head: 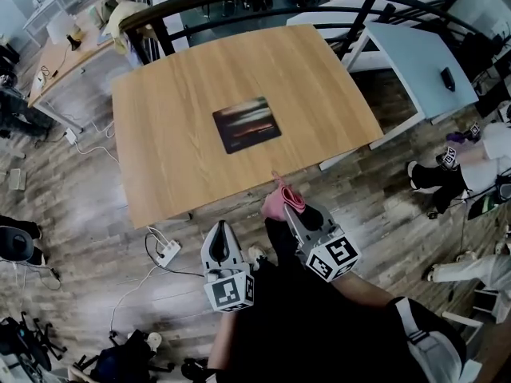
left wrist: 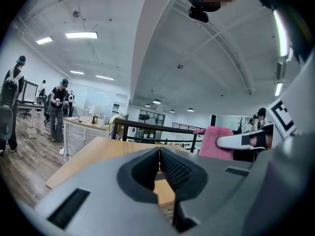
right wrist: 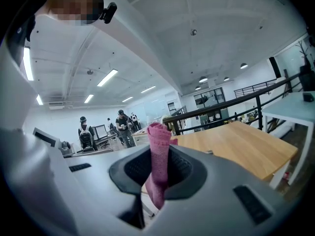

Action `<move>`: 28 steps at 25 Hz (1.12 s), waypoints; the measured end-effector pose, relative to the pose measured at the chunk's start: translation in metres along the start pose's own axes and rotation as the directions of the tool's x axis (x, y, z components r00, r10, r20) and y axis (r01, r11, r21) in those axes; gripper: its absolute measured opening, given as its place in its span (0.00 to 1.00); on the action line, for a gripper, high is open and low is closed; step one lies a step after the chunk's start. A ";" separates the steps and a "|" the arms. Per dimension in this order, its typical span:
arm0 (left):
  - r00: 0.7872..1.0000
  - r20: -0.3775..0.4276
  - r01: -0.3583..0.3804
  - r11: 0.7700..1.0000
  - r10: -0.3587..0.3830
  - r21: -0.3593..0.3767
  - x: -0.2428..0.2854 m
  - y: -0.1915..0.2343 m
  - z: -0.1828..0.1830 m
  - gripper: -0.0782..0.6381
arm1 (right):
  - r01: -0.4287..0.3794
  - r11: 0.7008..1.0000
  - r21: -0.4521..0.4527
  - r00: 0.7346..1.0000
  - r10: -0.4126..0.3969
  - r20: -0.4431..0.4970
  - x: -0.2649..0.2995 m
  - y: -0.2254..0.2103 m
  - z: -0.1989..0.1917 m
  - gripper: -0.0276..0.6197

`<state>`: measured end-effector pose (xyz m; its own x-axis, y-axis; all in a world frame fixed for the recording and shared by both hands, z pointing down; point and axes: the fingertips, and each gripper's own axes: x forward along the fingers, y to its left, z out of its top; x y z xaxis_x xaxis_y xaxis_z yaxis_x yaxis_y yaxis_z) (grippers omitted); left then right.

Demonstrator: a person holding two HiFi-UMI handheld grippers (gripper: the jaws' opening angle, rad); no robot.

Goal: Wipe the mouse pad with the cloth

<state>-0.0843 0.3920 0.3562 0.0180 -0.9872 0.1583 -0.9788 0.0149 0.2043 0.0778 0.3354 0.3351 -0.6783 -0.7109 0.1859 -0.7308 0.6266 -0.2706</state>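
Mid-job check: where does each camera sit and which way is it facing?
Head view: on the person's head, facing steeply down at the wooden table and mouse pad; left tool, right tool and an arm show.
Left gripper view: on the left tool, looking along its shut jaws across the table; right tool at right.
Right gripper view: on the right tool, looking along jaws shut on the pink cloth; table beyond.
Shared: all three show table and cloth.

No legible text, label, brand or number anywhere.
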 end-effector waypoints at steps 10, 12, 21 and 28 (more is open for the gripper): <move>1.000 -0.018 -0.025 1.000 0.025 -0.008 0.084 -0.003 0.010 0.14 | -0.048 0.999 0.009 0.999 0.049 -0.010 0.067 -0.051 0.025 0.14; 0.999 -0.024 -0.029 0.999 0.029 -0.013 0.102 -0.004 0.012 0.14 | -0.054 0.998 0.013 0.998 0.054 -0.018 0.080 -0.062 0.029 0.14; 0.996 -0.030 -0.090 0.995 0.089 -0.038 0.174 -0.004 0.027 0.14 | -0.108 0.994 0.028 0.992 0.110 -0.063 0.137 -0.110 0.051 0.14; 0.981 -0.066 -0.183 0.983 0.182 -0.016 0.210 -0.003 0.018 0.14 | -0.189 0.981 0.032 0.977 0.191 -0.094 0.172 -0.150 0.059 0.14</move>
<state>-0.0809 0.1820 0.3715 -0.1466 -0.9555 0.2561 -0.9622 0.1978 0.1870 0.0753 0.0996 0.3518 -0.8097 -0.5446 0.2185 -0.5866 0.7393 -0.3307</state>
